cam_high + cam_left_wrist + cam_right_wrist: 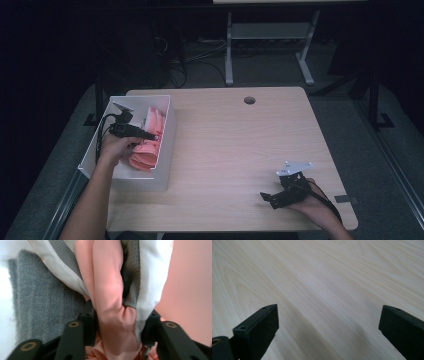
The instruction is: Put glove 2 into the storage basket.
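Observation:
A white box stands on the left part of the wooden table and holds several pink rolled cloths. My left gripper reaches down into the box from the left. In the left gripper view its jaws flank a bundle of pink, white and grey cloth, which is creased and pinched between the pads. My right gripper rests low over the table near the front right, held by a hand. It stands wide open with bare wood between its fingers.
A grey knitted cloth lies beside the bundle inside the box. A round cable hole sits near the table's far edge. Beyond the table stand a second desk's metal legs and loose cables on the floor.

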Tool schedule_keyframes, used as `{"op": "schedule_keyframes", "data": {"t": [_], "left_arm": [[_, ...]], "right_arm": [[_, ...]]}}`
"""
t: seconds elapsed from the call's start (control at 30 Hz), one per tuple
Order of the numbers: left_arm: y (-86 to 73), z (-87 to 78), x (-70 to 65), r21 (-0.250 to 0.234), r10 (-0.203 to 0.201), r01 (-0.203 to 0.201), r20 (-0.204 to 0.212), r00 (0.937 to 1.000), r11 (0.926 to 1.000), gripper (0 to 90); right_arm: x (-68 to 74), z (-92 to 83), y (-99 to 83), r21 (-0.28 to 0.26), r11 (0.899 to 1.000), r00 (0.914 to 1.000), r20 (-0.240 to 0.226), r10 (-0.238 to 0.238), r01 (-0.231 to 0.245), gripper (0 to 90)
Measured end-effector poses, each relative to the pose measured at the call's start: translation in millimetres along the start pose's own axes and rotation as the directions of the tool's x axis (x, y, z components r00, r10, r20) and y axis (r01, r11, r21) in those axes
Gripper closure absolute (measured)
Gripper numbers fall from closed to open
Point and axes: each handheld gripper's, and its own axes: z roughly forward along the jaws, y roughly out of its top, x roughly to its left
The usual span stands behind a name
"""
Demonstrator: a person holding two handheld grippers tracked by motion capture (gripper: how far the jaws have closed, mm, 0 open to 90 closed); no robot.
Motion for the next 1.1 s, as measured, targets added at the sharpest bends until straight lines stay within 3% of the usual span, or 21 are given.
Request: {"op": "schedule_keyframes", "data": {"t": [0.07, 0.1, 0.13, 0.27, 0.43, 0.73, 0.93, 1.03, 1.1], "left_arm": [[0.0, -1.2, -0.1, -0.005, 0.011, -0.011, 0.004, 0.9999, 0.9999, 46.9], [-0.3, -1.9, -0.4, -0.007, 0.007, -0.007, 0.011, 0.9999, 0.9999, 37.6], [-0.6, -3.0, -0.2, -0.013, 0.018, -0.018, 0.005, 0.9998, 0.9998, 37.6], [-0.3, -13.9, -2.1, -0.041, 0.046, -0.047, -0.032, 0.9985, 0.9980, 21.8], [3.3, -35.4, -10.8, -0.069, 0.081, -0.085, -0.063, 0.9947, 0.9940, 18.2], [2.8, -55.5, -21.2, -0.105, 0.139, -0.148, -0.090, 0.9863, 0.9834, 17.3], [2.2, -64.8, -32.4, -0.141, 0.206, -0.219, -0.096, 0.9737, 0.9656, 17.3], [2.7, -68.0, -43.1, -0.153, 0.244, -0.258, -0.101, 0.9644, 0.9539, 17.3], [2.2, -70.2, -53.5, -0.169, 0.276, -0.289, -0.097, 0.9562, 0.9423, 17.3]], "right_arm": [[-0.1, -0.1, 0.0, -0.002, 1.000, 1.0000, 0.001, -0.001, 0.001, 2.4], [-0.2, -0.2, -0.1, -0.002, 1.000, 1.0000, 0.001, 0.004, -0.004, 2.5], [-0.2, -0.2, -0.1, -0.002, 1.000, 1.0000, 0.001, 0.004, -0.004, 2.5], [-0.3, -0.1, -0.1, -0.004, 1.000, 1.0000, -0.001, 0.005, -0.005, 2.4], [-0.7, 0.3, -0.1, 0.000, 1.000, 1.0000, -0.004, 0.006, -0.006, 2.4], [-2.2, 0.4, -0.6, -0.001, 1.000, 1.0000, -0.004, 0.009, -0.009, 2.5], [-2.9, 0.6, -0.4, 0.002, 1.000, 1.0000, -0.003, 0.006, -0.006, 2.4], [-2.9, 0.7, -0.1, 0.003, 1.000, 1.0000, 0.001, 0.007, -0.007, 2.4], [-3.0, 0.7, 0.1, -0.003, 1.000, 1.0000, 0.002, 0.004, -0.004, 2.4]]}}
